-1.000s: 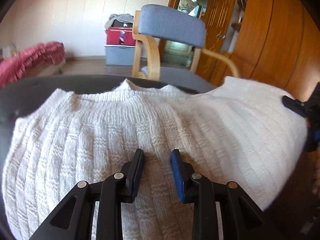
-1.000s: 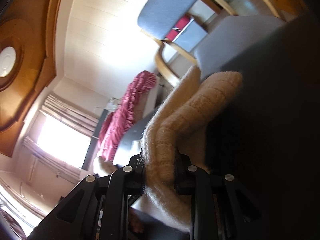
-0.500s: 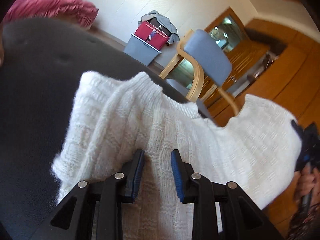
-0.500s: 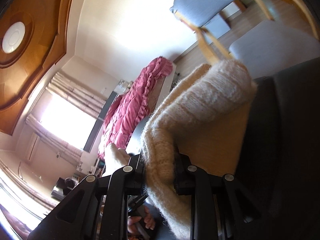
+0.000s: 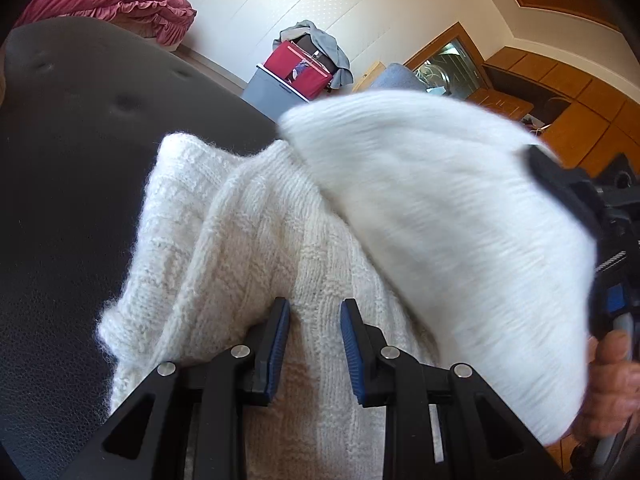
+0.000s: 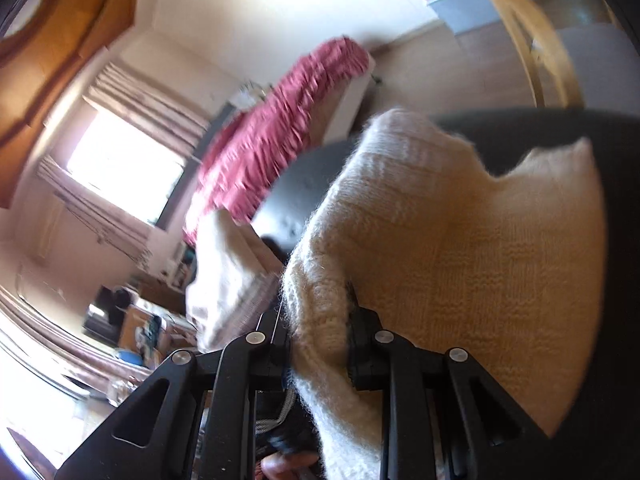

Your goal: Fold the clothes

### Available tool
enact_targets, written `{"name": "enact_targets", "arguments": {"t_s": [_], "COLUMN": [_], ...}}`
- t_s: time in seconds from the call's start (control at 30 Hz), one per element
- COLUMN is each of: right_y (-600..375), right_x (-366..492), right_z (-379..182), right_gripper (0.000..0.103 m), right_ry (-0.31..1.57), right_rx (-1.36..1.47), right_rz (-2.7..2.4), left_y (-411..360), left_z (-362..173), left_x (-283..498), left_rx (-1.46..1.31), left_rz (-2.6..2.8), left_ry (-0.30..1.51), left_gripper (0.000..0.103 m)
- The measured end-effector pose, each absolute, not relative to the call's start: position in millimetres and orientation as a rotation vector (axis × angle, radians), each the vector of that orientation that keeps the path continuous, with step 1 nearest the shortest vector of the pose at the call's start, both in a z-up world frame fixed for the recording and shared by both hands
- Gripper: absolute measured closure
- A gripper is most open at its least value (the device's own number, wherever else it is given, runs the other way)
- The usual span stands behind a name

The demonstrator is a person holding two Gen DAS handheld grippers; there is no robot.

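A white knitted sweater [image 5: 256,248] hangs bunched over a black padded surface [image 5: 72,168]. My left gripper [image 5: 314,340] is shut on a thick fold of it, with the knit filling the gap between the blue pads. The sweater's right half [image 5: 440,220] is lifted and blurred. My right gripper [image 5: 560,188], held by a hand [image 5: 612,380], carries that half. In the right wrist view my right gripper [image 6: 318,320] is shut on the sweater's ribbed edge [image 6: 316,280], and the cloth [image 6: 460,260] spreads out to the right over the dark surface [image 6: 600,140].
A pink ruffled bedspread [image 5: 112,0] lies beyond the surface. A grey box with a red bin [image 5: 296,76] stands by the wall. A wooden chair [image 6: 532,40], orange cupboards [image 5: 580,100] and a bright window [image 6: 124,168] surround the spot.
The sweater lay flat a second ago; both grippers have raised it. The right half has swung up and across toward the left, and the left edge has bunched inward.
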State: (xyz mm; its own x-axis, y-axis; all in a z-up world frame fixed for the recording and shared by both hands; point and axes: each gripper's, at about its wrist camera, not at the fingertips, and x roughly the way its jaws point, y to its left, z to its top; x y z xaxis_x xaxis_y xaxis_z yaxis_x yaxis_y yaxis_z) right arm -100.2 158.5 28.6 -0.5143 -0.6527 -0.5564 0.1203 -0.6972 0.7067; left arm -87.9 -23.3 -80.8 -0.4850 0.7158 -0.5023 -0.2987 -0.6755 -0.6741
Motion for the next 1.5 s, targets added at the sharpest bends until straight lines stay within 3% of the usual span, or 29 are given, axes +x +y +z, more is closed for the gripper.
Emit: {"name": "enact_targets", "arguments": {"t_s": [0.17,0.27,0.37,0.57,0.7,0.77,0.97,1.1,1.17,1.2,1.23,1.37,1.5], "right_y": [127,120,114,93,79,77,120,146,145,139,133,101,84], "right_x": [-112,-111,-110,-114,-114,-111,-64,-33,-22,-18,-14,-3,0], "right_z": [3,-4,-7,-16,-20,-19,-2,6,-4,-9,-14,-36,-45], "right_gripper": [0.082,0.082,0.082,0.08,0.06,0.058,0.055,0.053,0.046,0.032,0.026,0.016,0.005], "right_ry": [-0.77,-0.759,-0.743,-0.737,-0.768,-0.774,-0.532,-0.333,-0.145,-0.038,0.07,0.508,0.671], "right_rx": [1.265,1.279,1.293,1.296,1.251,1.201,1.062,0.965,0.981,0.965,0.948,0.847,0.836], "right_rz": [-2.232,-2.235,-2.243,-2.239,-2.168,-2.149,-2.484,-2.692,-2.782,-2.799,-2.813,-2.838,-2.808], "left_y": [-64,-112,-144,-124,-132,-140,-158,-160,-160,-158,-156,-136,-108], "left_z": [-77,-80,-100,-100,-104,-106,-115,-112,-101,-94,-85,-57,-49], "left_x": [-68,-39,-27,-41,-38,-35,-22,-19,-16,-12,-5,13,18], "left_rx": [-0.95,-0.771,-0.734,-0.853,-0.817,-0.792,-0.626,-0.665,-0.69,-0.693,-0.687,-0.705,-0.805], "left_rz": [2.289,2.445,2.459,2.416,2.354,2.328,2.169,2.131,2.139,2.151,2.174,2.228,2.187], "left_ry": [-0.893,-1.175,-1.445,-1.306,-1.366,-1.392,-1.523,-1.509,-1.454,-1.415,-1.357,-1.158,-1.046], "left_gripper": [0.081,0.076,0.078,0.078,0.078,0.078,0.076,0.071,0.068,0.066,0.065,0.051,0.049]}}
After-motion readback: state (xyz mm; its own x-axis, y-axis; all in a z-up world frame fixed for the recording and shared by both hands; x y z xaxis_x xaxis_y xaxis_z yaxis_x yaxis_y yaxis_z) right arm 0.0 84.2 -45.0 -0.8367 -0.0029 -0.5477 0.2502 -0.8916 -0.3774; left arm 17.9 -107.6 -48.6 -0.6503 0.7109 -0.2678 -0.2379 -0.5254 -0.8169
